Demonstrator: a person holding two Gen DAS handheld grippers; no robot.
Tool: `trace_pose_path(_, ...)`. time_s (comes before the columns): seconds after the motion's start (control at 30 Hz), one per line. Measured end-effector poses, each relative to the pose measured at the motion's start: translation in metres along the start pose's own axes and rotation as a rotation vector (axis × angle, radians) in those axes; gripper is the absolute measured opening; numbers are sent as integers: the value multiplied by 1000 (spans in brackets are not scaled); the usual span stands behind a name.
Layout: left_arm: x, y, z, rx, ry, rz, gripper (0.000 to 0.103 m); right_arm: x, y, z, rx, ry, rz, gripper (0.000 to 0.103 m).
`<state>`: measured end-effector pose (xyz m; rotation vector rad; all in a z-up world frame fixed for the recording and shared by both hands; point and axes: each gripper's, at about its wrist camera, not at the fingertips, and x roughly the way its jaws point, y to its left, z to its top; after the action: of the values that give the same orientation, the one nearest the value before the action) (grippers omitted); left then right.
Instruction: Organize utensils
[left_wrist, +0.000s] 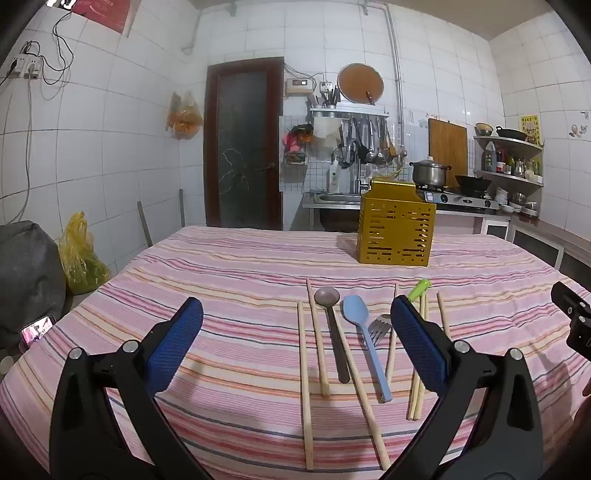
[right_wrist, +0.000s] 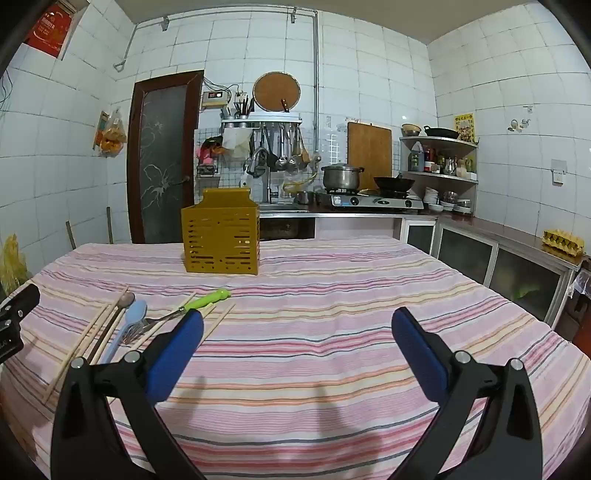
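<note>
On the striped table (left_wrist: 236, 266), the left gripper (left_wrist: 295, 314) hovers with its jaws spread wide and nothing between them. Its view shows the utensils near the front edge: chopsticks (left_wrist: 305, 387), a brown spoon (left_wrist: 332, 325), a blue spoon (left_wrist: 360, 325), and a fork (left_wrist: 380, 328) partly hidden by a finger. The yellow holder (left_wrist: 396, 236) stands toward the far edge. The right gripper (right_wrist: 297, 325), equally released, hovers over bare cloth; only its view shows the fork's green handle (right_wrist: 208, 298) fully.

No text could be read anywhere. The red poster (right_wrist: 50, 27) left of the door (right_wrist: 162, 155) and the yellow notice (right_wrist: 464, 127) right of it bore print too small to make out.
</note>
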<state>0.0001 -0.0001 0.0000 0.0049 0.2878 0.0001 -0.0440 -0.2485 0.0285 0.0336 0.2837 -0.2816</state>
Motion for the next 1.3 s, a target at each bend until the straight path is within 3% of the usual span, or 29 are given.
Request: trace_pose_path(1.3,-4,-1,0,-1,-11,0,98,-5,2,1,-11,-12,-13,99)
